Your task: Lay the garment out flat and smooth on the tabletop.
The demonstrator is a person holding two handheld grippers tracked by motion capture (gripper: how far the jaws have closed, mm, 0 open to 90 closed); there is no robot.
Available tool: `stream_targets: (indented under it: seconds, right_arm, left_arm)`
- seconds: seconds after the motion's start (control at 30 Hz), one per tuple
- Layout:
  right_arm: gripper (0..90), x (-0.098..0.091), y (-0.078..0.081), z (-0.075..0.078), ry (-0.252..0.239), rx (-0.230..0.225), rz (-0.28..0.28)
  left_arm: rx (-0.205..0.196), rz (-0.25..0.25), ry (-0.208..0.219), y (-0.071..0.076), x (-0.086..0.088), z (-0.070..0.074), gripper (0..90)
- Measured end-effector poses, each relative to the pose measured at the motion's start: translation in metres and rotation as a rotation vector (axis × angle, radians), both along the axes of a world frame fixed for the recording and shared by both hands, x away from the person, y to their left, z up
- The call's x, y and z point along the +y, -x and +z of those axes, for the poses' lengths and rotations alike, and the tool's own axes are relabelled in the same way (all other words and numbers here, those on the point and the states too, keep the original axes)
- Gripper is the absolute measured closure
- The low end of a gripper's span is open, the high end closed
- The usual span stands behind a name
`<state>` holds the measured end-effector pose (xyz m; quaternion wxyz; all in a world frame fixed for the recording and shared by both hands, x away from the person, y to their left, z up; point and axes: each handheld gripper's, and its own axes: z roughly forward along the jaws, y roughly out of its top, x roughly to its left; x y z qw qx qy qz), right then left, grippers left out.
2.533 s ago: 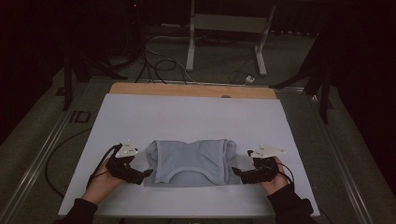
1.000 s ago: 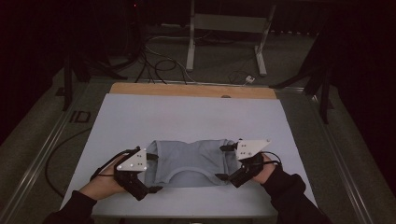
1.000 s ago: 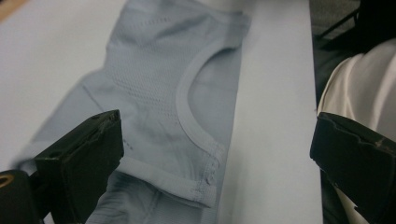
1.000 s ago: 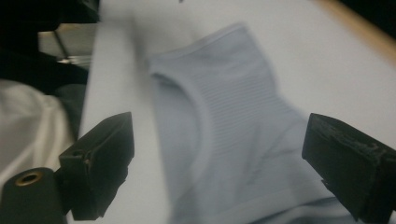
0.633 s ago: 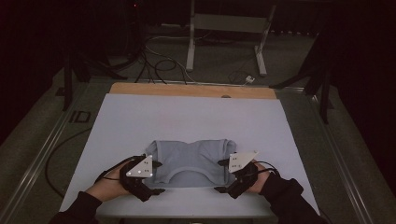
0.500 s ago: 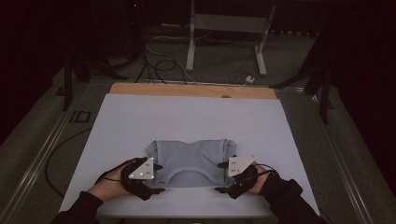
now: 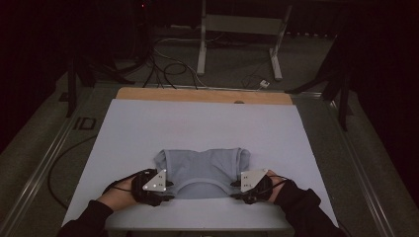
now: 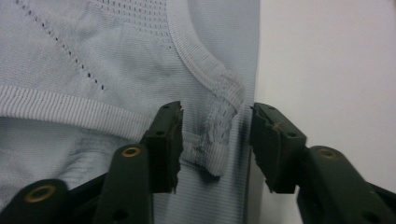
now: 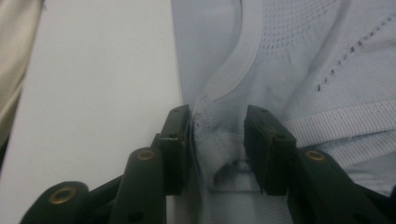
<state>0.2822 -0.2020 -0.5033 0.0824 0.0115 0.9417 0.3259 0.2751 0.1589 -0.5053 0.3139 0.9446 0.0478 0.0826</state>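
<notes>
One shirt [image 7: 203,168], two grippers. Left gripper [image 8: 215,140] and right gripper [image 9: 217,147], jaws just closing, each straddle a shoulder seam, pads not yet pressing.

Both forearms come in low over the table's near edge. Left gripper [image 7: 157,185] & right gripper [image 7: 247,185] sit down near it, plates up. Jaws on both have just been closing, approx. half shut, cloth between, pads not yet pressing.
</notes>
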Motion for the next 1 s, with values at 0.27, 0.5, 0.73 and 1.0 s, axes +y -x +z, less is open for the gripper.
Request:
stream_targets:
  seconds: [0.27,0.5,0.73,1.0]
  right_arm:
    - [81.4,0.002,-0.004,0.001,0.018,0.012,0.005]
    - [84.7,0.000,-0.009,0.014,-0.031,0.043,-0.003]
    - [84.8,-0.003,-0.011,0.025,-0.063,0.034,-0.017]
    - [84.9,0.001,-0.023,0.048,-0.109,-0.012,-0.026]
  left_arm:
    - [-0.001,0.007,0.014,-0.005,0.002,-0.001,69.0]
    - [-0.022,0.023,0.030,-0.007,0.005,0.006,83.6]
    - [-0.020,0.046,0.087,-0.012,0.009,0.022,84.5]
    - [-0.063,0.073,0.115,-0.024,0.009,0.053,84.6]
